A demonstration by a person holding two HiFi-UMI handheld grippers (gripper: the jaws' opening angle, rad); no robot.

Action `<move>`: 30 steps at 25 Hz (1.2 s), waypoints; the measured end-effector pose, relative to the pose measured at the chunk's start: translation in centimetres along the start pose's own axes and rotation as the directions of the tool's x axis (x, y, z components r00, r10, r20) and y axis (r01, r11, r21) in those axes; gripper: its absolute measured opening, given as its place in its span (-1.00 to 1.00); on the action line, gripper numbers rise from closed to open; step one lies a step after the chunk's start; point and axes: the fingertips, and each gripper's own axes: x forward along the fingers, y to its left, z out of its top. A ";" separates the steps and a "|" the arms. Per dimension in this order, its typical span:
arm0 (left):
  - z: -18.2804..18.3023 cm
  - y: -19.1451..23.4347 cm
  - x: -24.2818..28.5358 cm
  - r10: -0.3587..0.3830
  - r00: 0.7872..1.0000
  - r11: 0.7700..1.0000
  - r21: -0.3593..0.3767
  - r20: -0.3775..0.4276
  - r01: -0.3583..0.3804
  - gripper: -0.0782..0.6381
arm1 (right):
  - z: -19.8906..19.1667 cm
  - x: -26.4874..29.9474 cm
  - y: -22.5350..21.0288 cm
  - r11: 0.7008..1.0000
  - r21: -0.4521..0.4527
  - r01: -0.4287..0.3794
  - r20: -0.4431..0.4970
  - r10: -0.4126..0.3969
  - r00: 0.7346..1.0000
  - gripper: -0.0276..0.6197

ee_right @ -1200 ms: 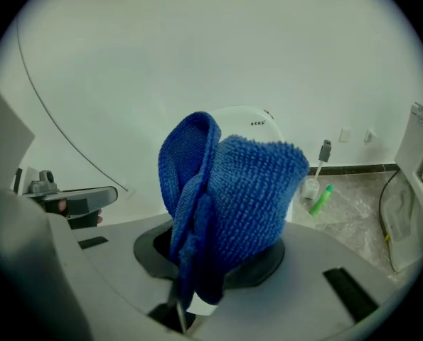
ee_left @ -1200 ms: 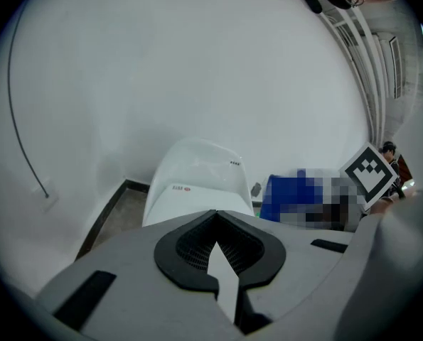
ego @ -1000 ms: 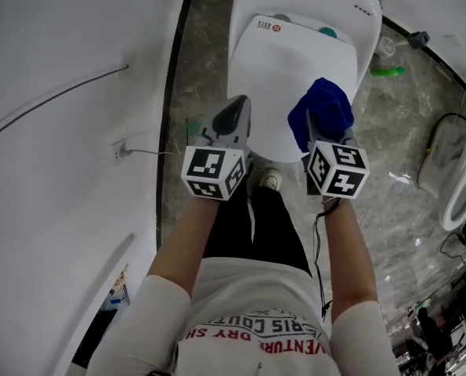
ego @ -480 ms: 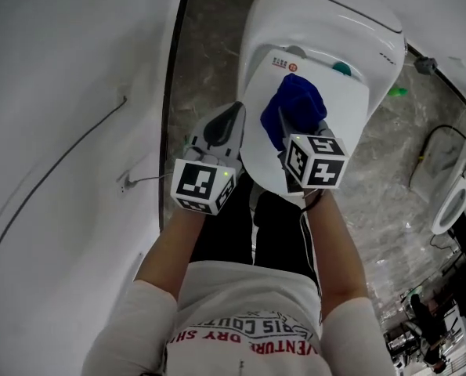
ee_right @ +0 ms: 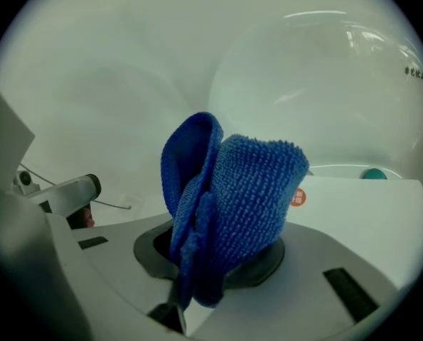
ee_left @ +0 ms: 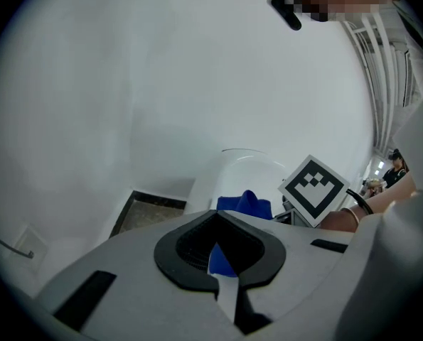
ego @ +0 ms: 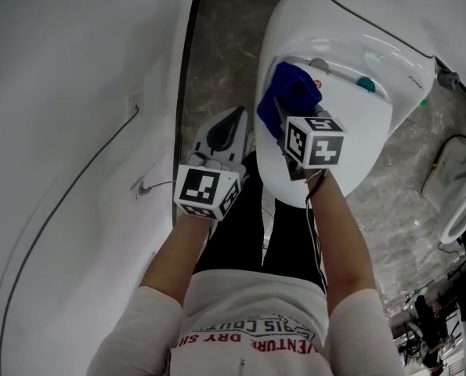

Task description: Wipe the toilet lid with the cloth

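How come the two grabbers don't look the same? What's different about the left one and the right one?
The right gripper is shut on the blue cloth; the left gripper is shut with nothing in it. The right gripper is over the toilet lid, near its hinge end; the left gripper is off to the lid's side, above the floor. Both are grey and point the same way.

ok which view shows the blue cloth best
Right gripper view: the blue cloth fills the centre, clamped in the right gripper. Head view shows it small over the toilet lid; left gripper view, only its top.
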 end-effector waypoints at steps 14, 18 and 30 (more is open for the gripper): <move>-2.0 -3.2 2.3 0.021 0.997 0.998 -0.063 -0.070 -0.026 -0.76 | -0.4 -0.2 -4.4 0.998 -0.056 0.025 -0.054 -0.028 0.998 -0.62; -1.6 -4.8 3.3 0.010 0.997 0.999 -0.046 -0.073 -0.013 -0.76 | -0.7 -1.8 -5.9 0.999 -0.046 0.028 -0.046 -0.031 0.998 -0.62; -2.4 -13.2 6.5 -0.040 0.995 0.999 0.008 -0.093 0.041 -0.76 | -2.5 -8.2 -14.7 0.998 0.008 0.067 0.014 -0.067 0.998 -0.62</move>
